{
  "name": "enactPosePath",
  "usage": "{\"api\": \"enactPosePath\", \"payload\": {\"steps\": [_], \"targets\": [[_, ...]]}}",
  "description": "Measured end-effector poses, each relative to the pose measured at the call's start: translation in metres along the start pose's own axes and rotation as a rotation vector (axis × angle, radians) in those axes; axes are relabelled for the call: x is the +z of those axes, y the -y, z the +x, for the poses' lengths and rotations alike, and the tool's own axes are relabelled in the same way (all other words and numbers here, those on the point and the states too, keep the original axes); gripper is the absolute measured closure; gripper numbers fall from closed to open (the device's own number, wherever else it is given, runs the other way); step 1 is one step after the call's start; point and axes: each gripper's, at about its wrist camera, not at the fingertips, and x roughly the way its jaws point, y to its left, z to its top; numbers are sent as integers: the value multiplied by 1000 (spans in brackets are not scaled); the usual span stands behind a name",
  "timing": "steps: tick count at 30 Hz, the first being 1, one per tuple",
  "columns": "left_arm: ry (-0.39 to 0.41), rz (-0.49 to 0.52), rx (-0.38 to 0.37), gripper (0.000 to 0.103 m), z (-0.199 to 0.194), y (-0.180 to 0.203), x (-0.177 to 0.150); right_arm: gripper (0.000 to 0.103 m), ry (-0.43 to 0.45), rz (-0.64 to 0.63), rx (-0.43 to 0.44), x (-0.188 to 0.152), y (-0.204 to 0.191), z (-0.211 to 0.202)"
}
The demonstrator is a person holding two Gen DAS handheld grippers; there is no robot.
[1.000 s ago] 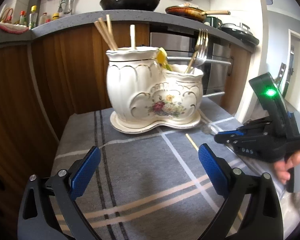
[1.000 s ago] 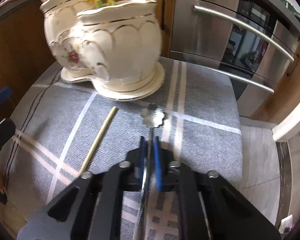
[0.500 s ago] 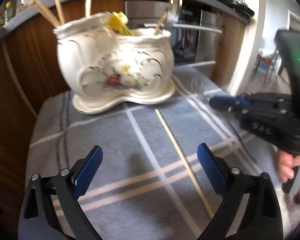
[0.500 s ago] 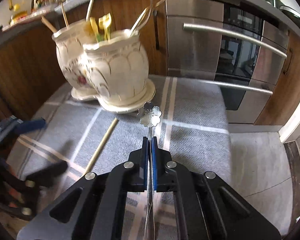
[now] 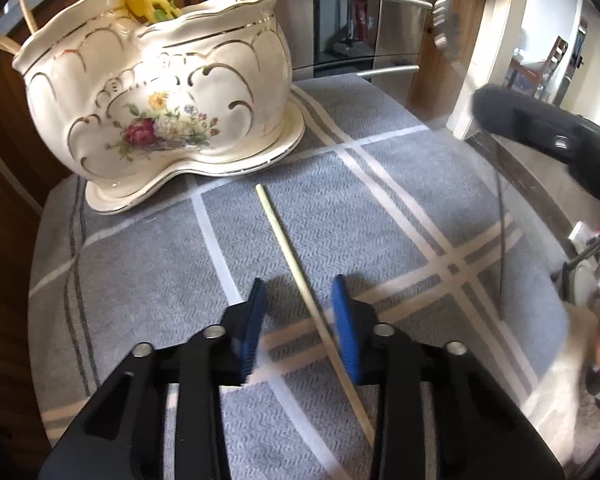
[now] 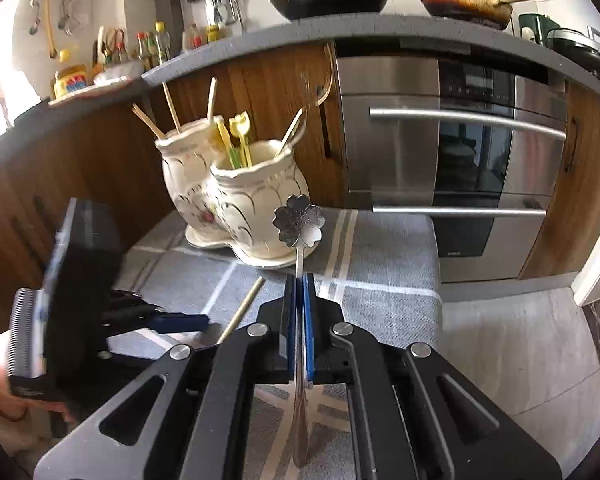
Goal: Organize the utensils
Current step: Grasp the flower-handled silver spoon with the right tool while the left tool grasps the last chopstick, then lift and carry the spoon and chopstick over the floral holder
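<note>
**A:** Where's your loose chopstick (image 5: 300, 276) lying?

**B:** Flat on the grey plaid cloth (image 5: 380, 208), running from the centre of the left wrist frame down toward the lower right. Its far tip stops just short of the ceramic holder (image 5: 160, 92) in the upper left.

**A:** And your left gripper (image 5: 300, 312)?

**B:** Partly open, holding nothing. The stick passes between the blue pads (image 5: 344, 320), closer to the right-hand one, and crosses the gap at a slant instead of running straight along the fingers.

**A:** So what does your next move turn on?

**B:** That slant, I'd say. You'll likely want to twist your wrist so the pads meet the stick's sides squarely; otherwise it may roll or pivot as you pinch.

**A:** Your right gripper (image 6: 299, 320)?

**B:** Clamped tight on the flower spoon (image 6: 299, 220) by its handle, bowl raised at the centre of the right wrist frame. The holder (image 6: 236, 192) sits beyond it, up and left.
</note>
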Motion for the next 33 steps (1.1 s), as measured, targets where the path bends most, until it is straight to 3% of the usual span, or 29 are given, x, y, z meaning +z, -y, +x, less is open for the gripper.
{"api": "enactPosePath", "payload": {"steps": [4,9,14,17,22,33], "targets": [[-12,10,11,94,3,-3,8,100,45,-16,14,1,-3,-13],[-8,3,-7,98,-1,-15,9,100,91,-47,22,1,-10,-22],[57,3,-12,98,-18,-22,-1,100,132,-69,24,0,-18,-29],[109,4,-19,98,-33,-25,-11,100,153,-74,24,1,-22,-33],[265,13,-53,98,-75,-34,-28,100,212,-82,16,5,-29,-42],[509,-11,-50,98,-131,-60,-16,100,269,-88,14,43,-46,-36]]}}
